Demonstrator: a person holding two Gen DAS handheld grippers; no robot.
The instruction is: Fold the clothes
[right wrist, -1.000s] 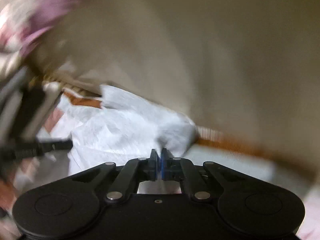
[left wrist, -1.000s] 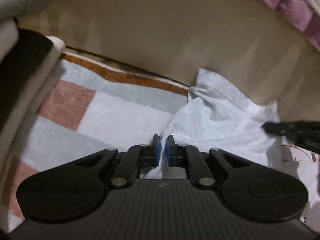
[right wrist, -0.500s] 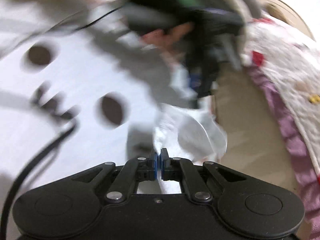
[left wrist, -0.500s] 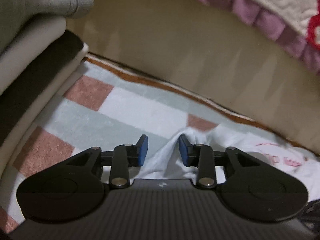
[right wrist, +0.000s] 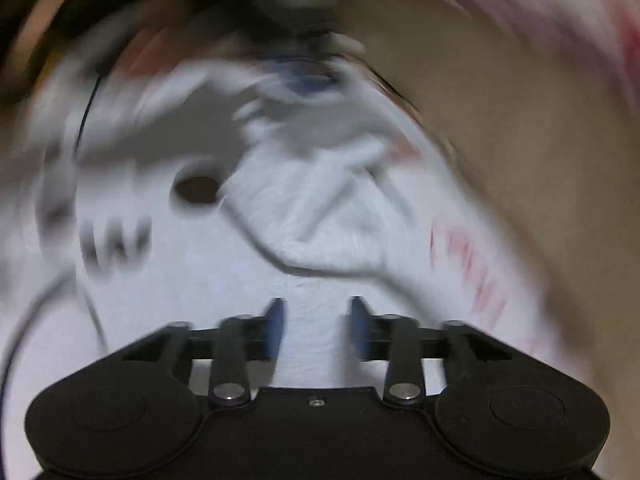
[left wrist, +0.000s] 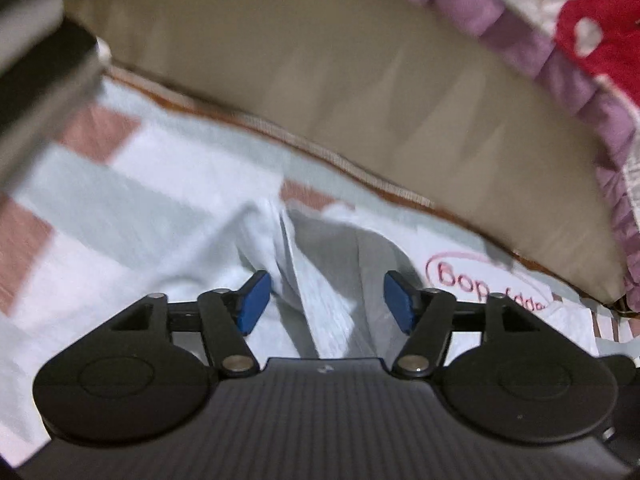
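Observation:
A white garment point(left wrist: 320, 300) with pink lettering point(left wrist: 460, 280) lies on a checked blanket point(left wrist: 120, 208). My left gripper point(left wrist: 326, 300) stands open just above a raised fold of it, blue pads wide apart and holding nothing. In the blurred right wrist view the same white garment point(right wrist: 320, 208) spreads out flat, with a dark printed face point(right wrist: 196, 190) on its left part and pink print point(right wrist: 472, 264) on its right. My right gripper point(right wrist: 316, 320) is open right over the cloth, with white fabric showing between its pads. The other gripper shows as a dark blur point(right wrist: 296, 12) at the top.
A tan upholstered wall point(left wrist: 360, 80) rises behind the blanket's orange border point(left wrist: 320, 152). A purple-frilled quilt with a red patch point(left wrist: 580, 40) hangs at the top right. Stacked grey and black folded items point(left wrist: 36, 64) sit at the left edge.
Both grippers have opened and let go of the white garment. It was held up a second ago and now lies on the blanket. The right camera swung sharply and is still blurred.

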